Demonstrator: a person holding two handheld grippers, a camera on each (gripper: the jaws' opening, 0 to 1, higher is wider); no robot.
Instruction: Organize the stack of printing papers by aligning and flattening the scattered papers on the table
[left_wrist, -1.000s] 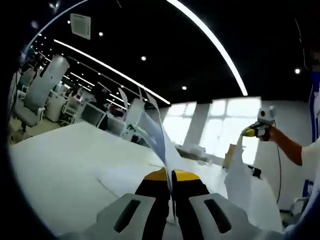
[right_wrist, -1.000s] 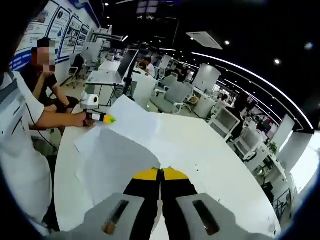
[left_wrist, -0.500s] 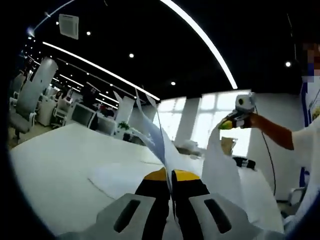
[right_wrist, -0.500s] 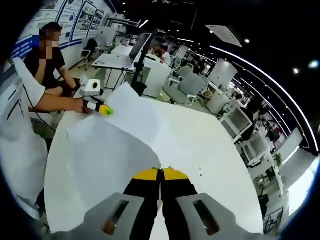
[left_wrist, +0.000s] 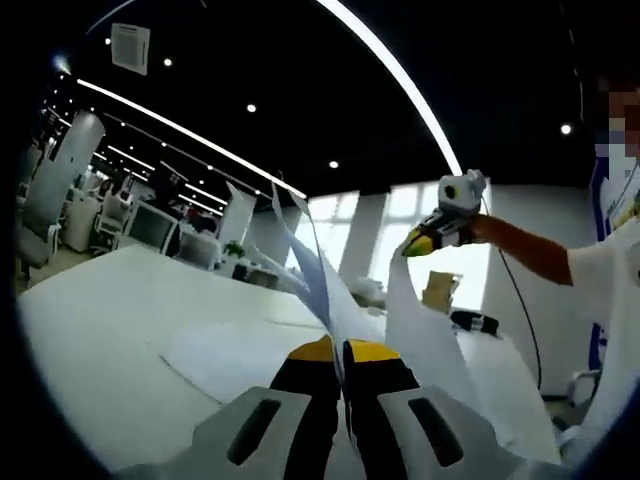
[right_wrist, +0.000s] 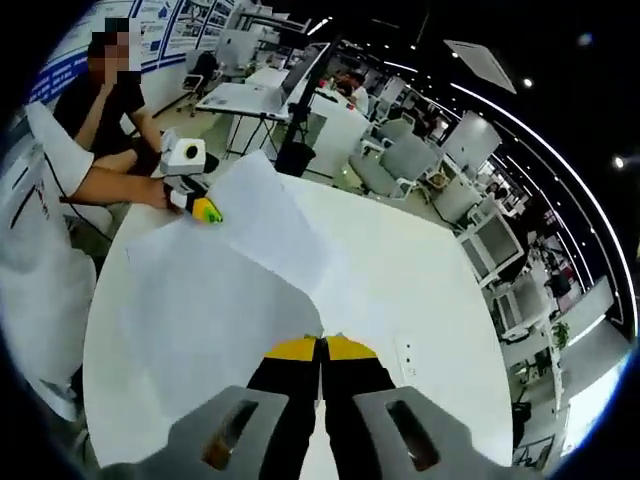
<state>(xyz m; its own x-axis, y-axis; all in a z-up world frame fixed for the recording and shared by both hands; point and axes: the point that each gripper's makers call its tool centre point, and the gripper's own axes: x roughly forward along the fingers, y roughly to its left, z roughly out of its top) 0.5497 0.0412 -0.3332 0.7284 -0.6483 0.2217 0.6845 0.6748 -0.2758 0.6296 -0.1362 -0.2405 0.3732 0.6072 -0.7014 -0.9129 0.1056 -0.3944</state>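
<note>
Since a second earlier, the right hand-held gripper (left_wrist: 418, 243) had climbed higher, hoisting its end of the papers (right_wrist: 215, 300) farther off the desk (right_wrist: 420, 300). Both the left hand-held gripper (left_wrist: 342, 350) and the right one were clamped shut on opposite paper edges. Raised this steeply, loose sheets could have slipped out, or the pinched edges could have creased.

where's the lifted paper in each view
Left gripper view: the paper rises edge-on from the left claw at bottom centre, its far corner in the right claw.
Right gripper view: the same sheet spreads left of centre.
Shared landmark: the white table.
</note>
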